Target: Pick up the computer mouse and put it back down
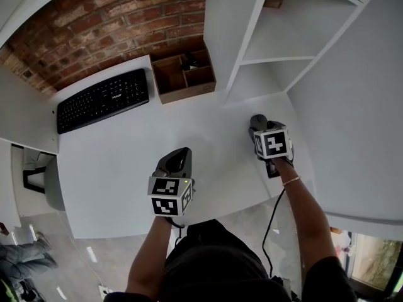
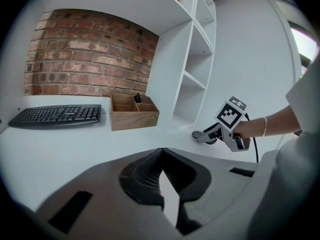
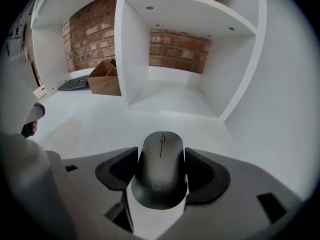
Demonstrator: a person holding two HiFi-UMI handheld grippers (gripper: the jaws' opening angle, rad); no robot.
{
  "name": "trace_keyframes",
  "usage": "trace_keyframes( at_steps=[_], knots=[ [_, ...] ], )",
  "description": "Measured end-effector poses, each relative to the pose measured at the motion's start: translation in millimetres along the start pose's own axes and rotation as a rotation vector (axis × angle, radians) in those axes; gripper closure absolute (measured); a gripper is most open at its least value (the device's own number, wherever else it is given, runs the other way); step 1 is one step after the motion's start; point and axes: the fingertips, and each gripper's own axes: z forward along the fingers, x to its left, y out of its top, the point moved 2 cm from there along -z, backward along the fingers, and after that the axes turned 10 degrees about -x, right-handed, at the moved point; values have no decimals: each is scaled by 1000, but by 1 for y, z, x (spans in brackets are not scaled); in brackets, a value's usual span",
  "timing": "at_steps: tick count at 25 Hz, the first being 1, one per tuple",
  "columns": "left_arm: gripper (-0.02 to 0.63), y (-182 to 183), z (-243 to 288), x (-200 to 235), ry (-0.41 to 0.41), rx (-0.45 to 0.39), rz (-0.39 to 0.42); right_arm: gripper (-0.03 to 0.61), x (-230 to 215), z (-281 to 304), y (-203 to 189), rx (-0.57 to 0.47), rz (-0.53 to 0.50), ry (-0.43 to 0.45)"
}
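Observation:
A dark grey computer mouse (image 3: 161, 171) sits between the jaws of my right gripper (image 3: 161, 160), and both pads press against its sides. In the head view that gripper (image 1: 259, 124) is low over the white desk (image 1: 119, 162) near the right edge, in front of the shelf unit, with only the mouse's front (image 1: 258, 119) showing. Whether the mouse rests on the desk or hangs just above it, I cannot tell. My left gripper (image 1: 179, 160) hovers over the desk's near middle, its jaws closed together and holding nothing (image 2: 161, 156).
A black keyboard (image 1: 102, 99) lies at the far left of the desk. A wooden organiser box (image 1: 184, 74) stands at the back against the brick wall. A white shelf unit (image 1: 277, 61) rises at the back right. The desk's near edge runs just below both grippers.

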Motion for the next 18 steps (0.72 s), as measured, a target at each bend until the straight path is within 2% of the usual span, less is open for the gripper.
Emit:
trace_keyframes(
  at_steps=[18],
  knots=[
    [604,-2,-6,14,22,1,-19,291,4,14,-5,25,40,65]
  ],
)
